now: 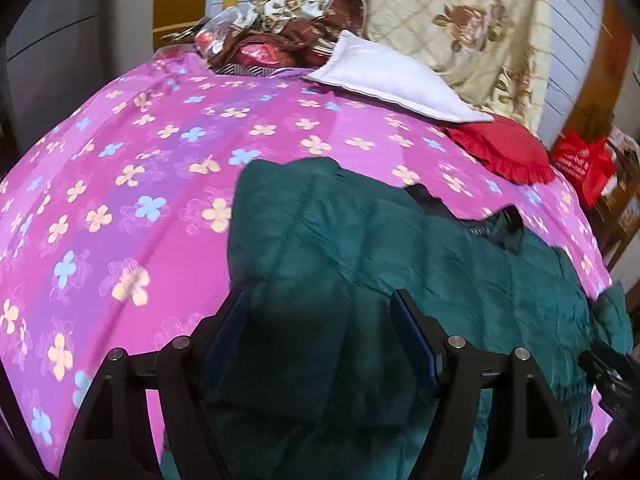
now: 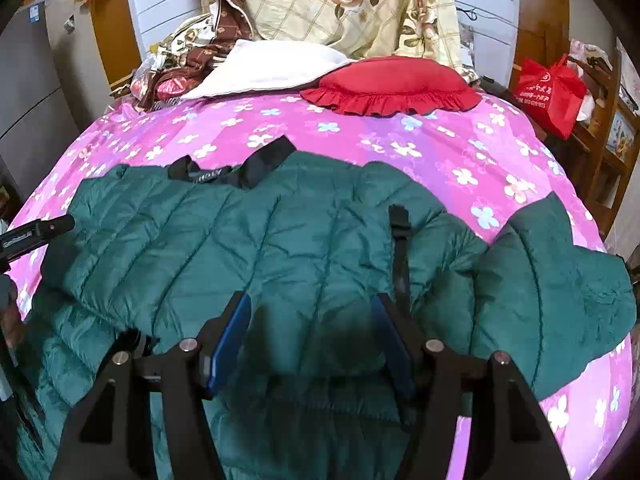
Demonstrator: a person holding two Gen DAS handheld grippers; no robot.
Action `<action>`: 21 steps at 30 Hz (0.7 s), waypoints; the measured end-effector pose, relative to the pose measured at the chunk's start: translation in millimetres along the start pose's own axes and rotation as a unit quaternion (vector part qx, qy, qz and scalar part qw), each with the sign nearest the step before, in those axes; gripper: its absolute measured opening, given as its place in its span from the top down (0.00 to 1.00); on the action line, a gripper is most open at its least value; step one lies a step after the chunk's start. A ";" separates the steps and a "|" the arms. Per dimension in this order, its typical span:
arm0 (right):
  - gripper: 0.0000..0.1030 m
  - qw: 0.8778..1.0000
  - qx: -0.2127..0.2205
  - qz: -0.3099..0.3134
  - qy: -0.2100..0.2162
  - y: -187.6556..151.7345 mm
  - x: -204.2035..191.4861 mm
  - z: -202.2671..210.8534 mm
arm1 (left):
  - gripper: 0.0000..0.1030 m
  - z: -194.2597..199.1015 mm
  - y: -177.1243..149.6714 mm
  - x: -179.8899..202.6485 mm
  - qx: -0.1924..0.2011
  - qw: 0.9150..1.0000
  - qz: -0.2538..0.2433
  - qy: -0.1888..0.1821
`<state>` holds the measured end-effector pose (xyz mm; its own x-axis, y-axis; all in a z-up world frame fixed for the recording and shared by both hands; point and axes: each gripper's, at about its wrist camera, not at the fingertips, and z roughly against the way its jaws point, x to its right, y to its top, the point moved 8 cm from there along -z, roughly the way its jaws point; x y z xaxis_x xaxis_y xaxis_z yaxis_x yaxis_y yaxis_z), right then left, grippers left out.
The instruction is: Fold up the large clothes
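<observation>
Here, from the left wrist, the left tool (image 1: 318, 304) hangs open and empty above the green jacket (image 1: 400, 248) on the pink flowered bedsheet (image 1: 140, 152). From the right wrist, the right tool (image 2: 312, 308) gapes empty over the jacket, beyond it a red pillow (image 2: 392, 84) and a floral quilt (image 2: 344, 4).

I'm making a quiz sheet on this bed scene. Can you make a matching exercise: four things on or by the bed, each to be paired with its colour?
Things:
1. quilted jacket
2. frilled cushion
3. flat pillow
4. bedsheet

Colours:
a. white
b. pink with flowers
c. dark green
d. red

Pairs: 1-c, 2-d, 3-a, 4-b
</observation>
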<state>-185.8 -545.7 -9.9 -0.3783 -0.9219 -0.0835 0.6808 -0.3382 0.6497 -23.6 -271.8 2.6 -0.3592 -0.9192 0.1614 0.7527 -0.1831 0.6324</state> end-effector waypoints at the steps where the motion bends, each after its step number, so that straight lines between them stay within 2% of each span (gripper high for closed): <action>1: 0.36 1.000 -0.005 0.002 -0.002 -2.6 -0.4 -2.9 | 0.51 -1.1 -2.3 2.0 -0.001 1.000 -0.005 0.005; 5: 0.36 0.999 -0.028 0.006 -0.025 -17.9 2.1 -22.8 | 0.51 -11.4 -13.9 4.4 -0.007 0.999 -0.026 0.026; 10: 0.35 0.999 -0.027 0.017 -0.044 -22.9 0.4 -30.6 | 0.51 -8.9 -15.9 4.2 -0.007 0.999 -0.030 0.037; 15: 0.34 0.999 -0.016 0.000 -0.031 -21.9 1.0 -9.4 | 0.51 14.2 -15.4 5.1 0.001 0.999 -0.027 0.033; 17: 0.27 1.000 -0.004 -0.005 -0.023 -20.8 -0.9 2.9 | 0.51 27.3 -15.5 8.5 0.007 0.999 -0.025 0.028; 21: 0.25 1.000 0.004 0.002 -0.021 -22.2 -4.9 20.9 | 0.51 52.1 -16.4 21.9 0.018 0.999 -0.030 0.013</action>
<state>-212.2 -529.8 -8.1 -0.4016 -0.9146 -0.0479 0.6784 -0.3322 0.6553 -72.6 -270.7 35.3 -0.3887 -0.9156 0.1034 0.7098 -0.2260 0.6672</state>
